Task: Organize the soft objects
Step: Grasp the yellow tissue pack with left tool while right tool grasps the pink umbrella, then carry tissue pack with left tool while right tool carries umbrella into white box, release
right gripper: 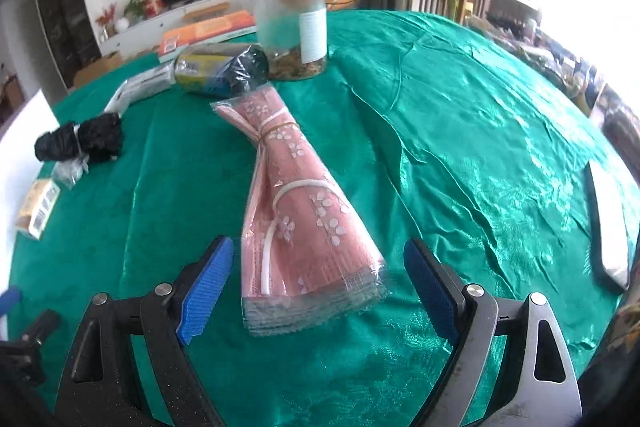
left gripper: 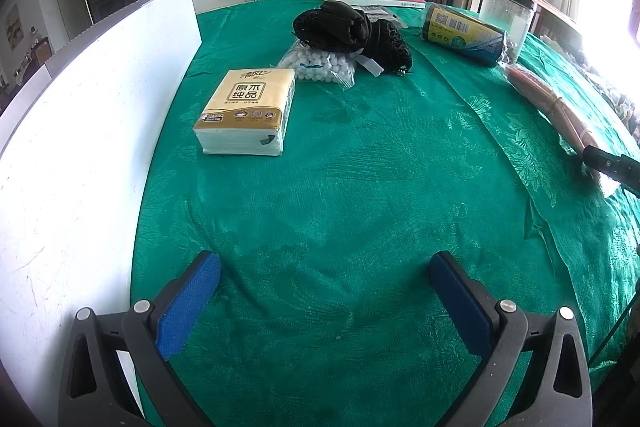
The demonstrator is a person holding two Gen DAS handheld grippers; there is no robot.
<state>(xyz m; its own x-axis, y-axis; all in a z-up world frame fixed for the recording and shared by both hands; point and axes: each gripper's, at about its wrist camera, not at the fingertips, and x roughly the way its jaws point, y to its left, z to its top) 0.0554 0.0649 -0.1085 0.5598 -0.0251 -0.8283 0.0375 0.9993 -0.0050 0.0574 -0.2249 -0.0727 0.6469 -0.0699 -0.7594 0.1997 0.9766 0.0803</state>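
Observation:
A pink flowered mask pack in clear wrap, bound with a rubber band, lies on the green cloth. My right gripper stands open with the pack's near end between its blue pads, not pressed. My left gripper is open over bare cloth, holding nothing. Ahead of it lie a yellow tissue pack, a bag of cotton balls and a black fabric bundle resting partly on that bag. The same pink pack shows at the right edge of the left wrist view, beside my right gripper's fingertip.
A frosted jar with a black lid, a dark wrapped roll and an orange book stand at the far side. A white board lines the table's left edge. A pale flat object lies at the right.

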